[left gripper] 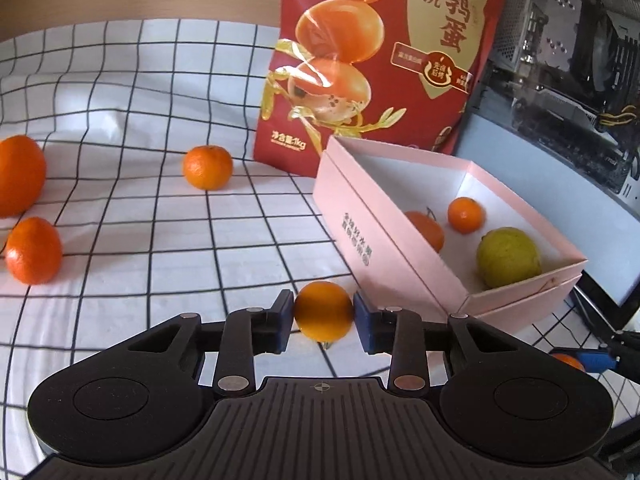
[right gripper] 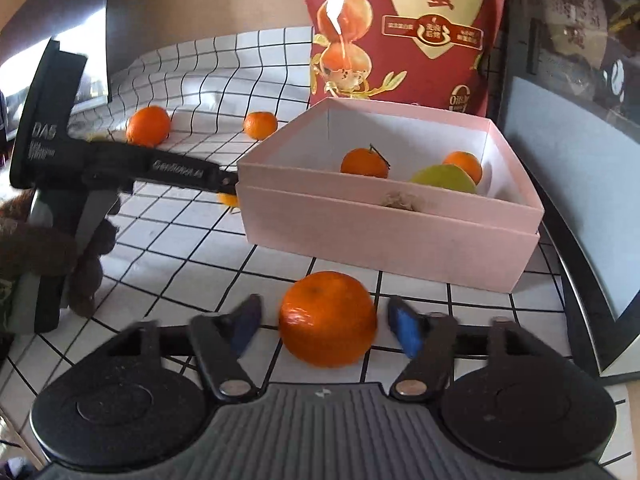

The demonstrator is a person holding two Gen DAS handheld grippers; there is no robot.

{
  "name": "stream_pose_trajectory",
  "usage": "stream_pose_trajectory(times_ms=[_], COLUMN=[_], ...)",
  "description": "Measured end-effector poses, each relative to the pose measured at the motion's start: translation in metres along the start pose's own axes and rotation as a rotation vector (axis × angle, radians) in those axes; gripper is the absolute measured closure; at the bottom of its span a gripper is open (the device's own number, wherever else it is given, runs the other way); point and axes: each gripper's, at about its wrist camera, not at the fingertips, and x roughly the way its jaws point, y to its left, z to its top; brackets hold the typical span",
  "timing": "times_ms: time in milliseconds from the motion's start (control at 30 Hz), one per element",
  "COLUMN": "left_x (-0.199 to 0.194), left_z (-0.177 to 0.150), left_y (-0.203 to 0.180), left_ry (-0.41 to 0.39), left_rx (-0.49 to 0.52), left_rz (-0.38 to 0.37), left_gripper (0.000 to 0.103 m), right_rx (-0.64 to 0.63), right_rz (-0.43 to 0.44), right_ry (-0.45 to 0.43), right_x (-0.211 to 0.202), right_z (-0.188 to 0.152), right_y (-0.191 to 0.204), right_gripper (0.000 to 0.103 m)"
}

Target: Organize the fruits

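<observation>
My left gripper (left gripper: 323, 317) is shut on a small orange (left gripper: 323, 316), with a blue pad pressing on each side of it, just left of the pink box (left gripper: 372, 216). The box holds two mandarins (left gripper: 465, 215) and a green fruit (left gripper: 507, 256). In the right wrist view my right gripper (right gripper: 326, 326) stands open around a larger mandarin (right gripper: 328, 318) that rests on the checked cloth (right gripper: 180, 248) in front of the box (right gripper: 400, 240). A gap shows between this mandarin and each pad.
A tall red bag (left gripper: 380, 60) stands behind the box. Three more oranges (left gripper: 207, 167) lie on the cloth to the left. A dark-framed panel (left gripper: 560, 184) and computer hardware close off the right side.
</observation>
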Motion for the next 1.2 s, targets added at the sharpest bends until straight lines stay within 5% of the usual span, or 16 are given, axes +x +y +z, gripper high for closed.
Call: stream_pose_trajectory(times_ms=[400,733,1200], left_x=[-0.051,-0.068,-0.07], left_z=[-0.02,-0.06,-0.065], left_y=[0.008,-0.009,-0.013], left_ry=[-0.046,0.019,-0.013], left_rx=[-0.074,-0.099,-0.091], left_rz=[-0.04,-0.142,-0.116], left_gripper=[0.066,0.066,0.066], right_rx=[0.084,0.083,0.09], right_rz=[0.017,0.022,-0.043], right_ry=[0.019,0.02,0.035], right_x=[0.003,0.003,0.0], right_z=[0.0,-0.001,-0.003], right_y=[-0.012,-0.011,-0.011], right_gripper=[0.022,0.019,0.017])
